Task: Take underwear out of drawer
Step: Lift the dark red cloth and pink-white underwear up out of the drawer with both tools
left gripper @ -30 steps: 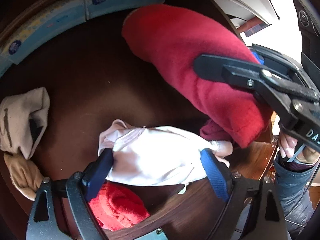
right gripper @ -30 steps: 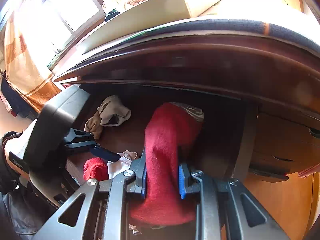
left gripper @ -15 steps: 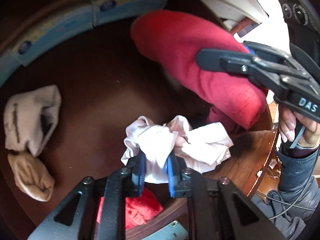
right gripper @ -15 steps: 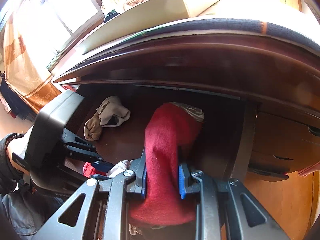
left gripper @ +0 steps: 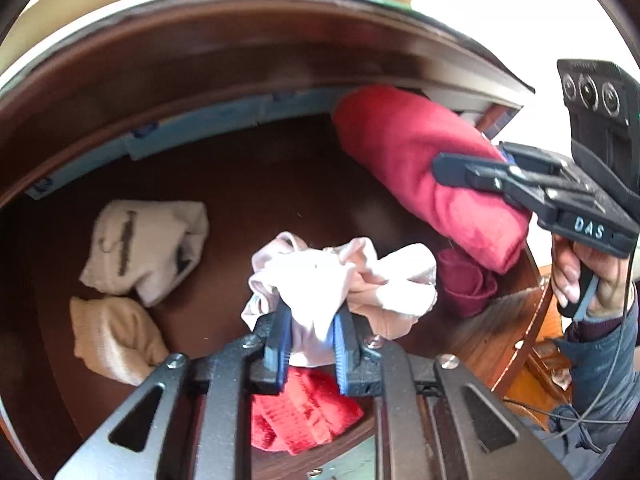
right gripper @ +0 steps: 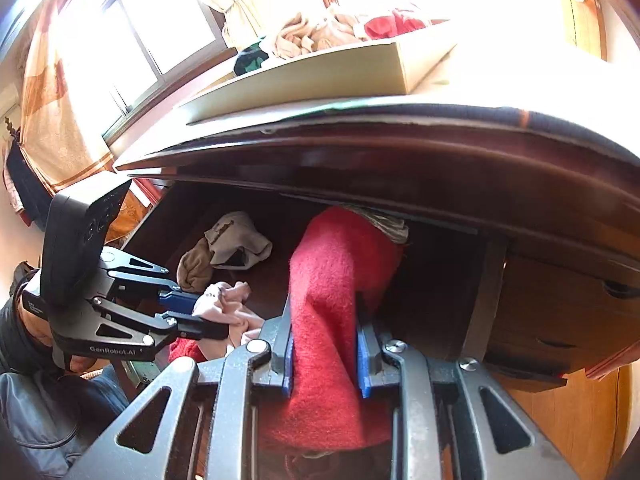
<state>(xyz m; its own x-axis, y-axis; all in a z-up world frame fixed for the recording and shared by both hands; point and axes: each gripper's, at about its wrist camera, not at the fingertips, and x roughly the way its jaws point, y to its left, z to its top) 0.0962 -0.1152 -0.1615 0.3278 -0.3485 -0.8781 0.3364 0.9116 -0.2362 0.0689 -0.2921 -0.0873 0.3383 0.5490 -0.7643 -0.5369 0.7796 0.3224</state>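
Observation:
A pale pink pair of underwear [left gripper: 344, 280] hangs bunched above the floor of the dark wooden drawer [left gripper: 248, 188], with my left gripper [left gripper: 310, 340] shut on its near fold. In the right wrist view the same underwear [right gripper: 226, 304] shows between the left gripper's [right gripper: 200, 314] blue pads. My right gripper [right gripper: 324, 344] is shut on a thick red cloth [right gripper: 332, 280], which it holds up at the drawer's right side; the left wrist view shows this red cloth [left gripper: 424, 164] and the right gripper [left gripper: 476, 172] clamped on it.
A white sock bundle [left gripper: 148, 248] and a beige one [left gripper: 112, 336] lie at the drawer's left. A red knit piece [left gripper: 300, 412] sits by the front edge, a dark red one [left gripper: 464, 280] at the right. A flat box [right gripper: 320, 76] with clothes rests on the top.
My left gripper shut on the pink underwear and lifted it back from the drawer floor, bunching it. The right gripper kept hold of the red cloth and hardly moved.

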